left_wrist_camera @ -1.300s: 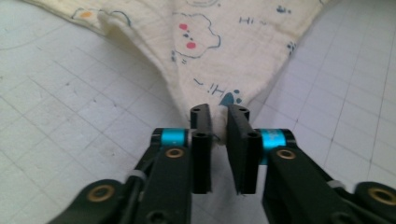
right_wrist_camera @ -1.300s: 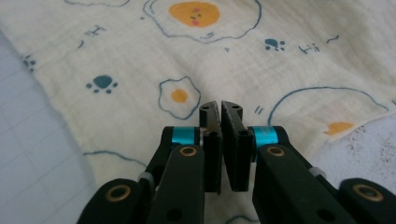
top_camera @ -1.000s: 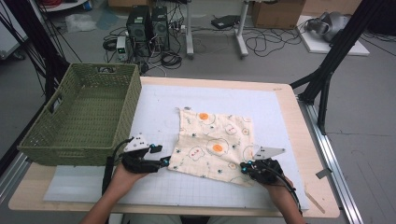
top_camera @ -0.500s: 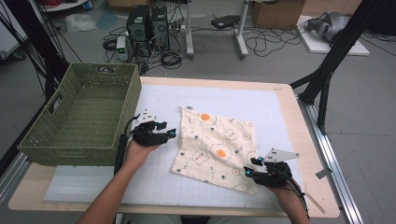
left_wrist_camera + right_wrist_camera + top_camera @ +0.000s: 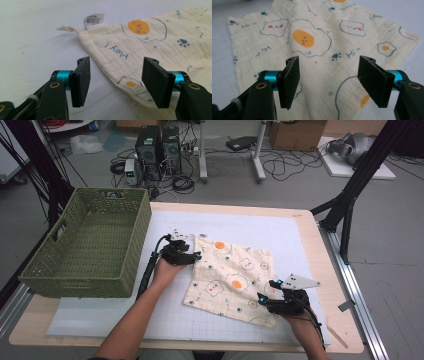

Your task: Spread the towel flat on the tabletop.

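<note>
We see a table (image 5: 320,240) with a white mat (image 5: 270,232) on it; 1 cloth (image 5: 235,280) and 1 green basket (image 5: 87,245) lie on the mat.

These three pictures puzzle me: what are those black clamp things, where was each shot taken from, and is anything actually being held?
No machine is moving on its own here. A person sits at the table and holds a hand tool in each hand, each ending in two black jaws. The wide picture comes from a camera fixed above, looking down. In it the left gripper sits at the far left corner of a cream cloth printed with fried eggs, and the right gripper at its near right edge. A green woven basket stands at the left side of the table.

The other two pictures come from small cameras riding on the tools, looking out between their jaws. Both pairs of jaws stand open over the cloth, so nothing is held. The left gripper view also shows the cloth's white label.
</note>
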A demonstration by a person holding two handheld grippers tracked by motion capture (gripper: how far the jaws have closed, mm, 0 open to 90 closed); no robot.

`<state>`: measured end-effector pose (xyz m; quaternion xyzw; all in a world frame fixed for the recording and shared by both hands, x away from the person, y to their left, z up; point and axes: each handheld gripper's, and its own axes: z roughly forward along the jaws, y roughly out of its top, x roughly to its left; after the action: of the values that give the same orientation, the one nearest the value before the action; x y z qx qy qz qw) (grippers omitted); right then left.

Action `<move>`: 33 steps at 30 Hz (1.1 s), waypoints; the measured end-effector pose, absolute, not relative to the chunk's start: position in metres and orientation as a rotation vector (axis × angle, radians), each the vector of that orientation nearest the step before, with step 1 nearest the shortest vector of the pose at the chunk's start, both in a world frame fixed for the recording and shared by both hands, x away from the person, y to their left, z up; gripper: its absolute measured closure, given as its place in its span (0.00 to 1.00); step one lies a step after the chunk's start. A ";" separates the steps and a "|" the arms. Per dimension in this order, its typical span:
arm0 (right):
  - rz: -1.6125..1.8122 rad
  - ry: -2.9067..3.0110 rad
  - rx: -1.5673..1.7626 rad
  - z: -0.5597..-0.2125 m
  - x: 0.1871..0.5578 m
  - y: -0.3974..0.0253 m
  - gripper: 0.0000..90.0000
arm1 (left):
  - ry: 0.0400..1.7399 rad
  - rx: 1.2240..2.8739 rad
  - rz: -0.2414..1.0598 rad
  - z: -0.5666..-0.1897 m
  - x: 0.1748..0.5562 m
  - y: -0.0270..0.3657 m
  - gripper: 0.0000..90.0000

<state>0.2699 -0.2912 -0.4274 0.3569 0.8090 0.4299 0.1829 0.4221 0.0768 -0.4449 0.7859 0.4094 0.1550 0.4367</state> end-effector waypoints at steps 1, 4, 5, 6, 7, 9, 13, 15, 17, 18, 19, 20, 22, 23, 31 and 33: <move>1.212 2.282 1.004 -0.428 0.270 -0.291 0.38 | 1.014 1.964 0.384 -0.446 0.422 0.073 0.45; 1.215 2.278 1.013 -0.427 0.269 -0.292 0.38 | 0.991 2.036 0.419 -0.449 0.422 0.063 0.46; 1.214 2.274 1.014 -0.427 0.269 -0.293 0.38 | 0.976 2.058 0.438 -0.450 0.421 0.061 0.46; 1.218 2.271 1.017 -0.427 0.269 -0.293 0.38 | 0.968 2.062 0.455 -0.450 0.421 0.059 0.46; 1.221 2.269 1.019 -0.427 0.269 -0.293 0.38 | 0.954 2.064 0.452 -0.450 0.421 0.059 0.49; 1.216 2.264 1.025 -0.427 0.269 -0.293 0.38 | 0.931 2.066 0.444 -0.450 0.420 0.059 0.59; 1.212 2.248 1.036 -0.426 0.268 -0.296 0.38 | 0.904 2.076 0.443 -0.449 0.420 0.061 0.94; 1.216 2.239 1.048 -0.426 0.268 -0.299 0.38 | 0.958 2.054 0.438 -0.449 0.423 0.068 0.95; 1.220 2.234 1.057 -0.426 0.268 -0.301 0.38 | 0.987 2.052 0.454 -0.447 0.425 0.074 0.95; 1.219 2.231 1.061 -0.427 0.268 -0.302 0.39 | 1.001 2.053 0.464 -0.447 0.425 0.077 0.96; 1.221 2.227 1.062 -0.427 0.268 -0.302 0.39 | 1.018 2.049 0.476 -0.446 0.426 0.080 0.96; 1.219 2.228 1.061 -0.427 0.268 -0.303 0.39 | 1.034 2.049 0.490 -0.446 0.427 0.084 0.96; 1.215 2.229 1.061 -0.427 0.269 -0.303 0.39 | 1.080 2.031 0.496 -0.446 0.429 0.093 0.96; 1.215 2.232 1.069 -0.427 0.268 -0.303 0.39 | 1.092 2.029 0.496 -0.446 0.430 0.097 0.96; 1.200 2.223 1.066 -0.427 0.271 -0.304 0.39 | 1.126 1.959 0.467 -0.448 0.426 0.101 0.67; 1.197 2.205 1.079 -0.427 0.273 -0.307 0.39 | 1.125 1.917 0.456 -0.449 0.421 0.103 0.55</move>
<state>0.2728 -0.3072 -0.4273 0.3867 0.7905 0.4290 0.2038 0.4209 0.1033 -0.4495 0.7658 0.4494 0.1822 0.4224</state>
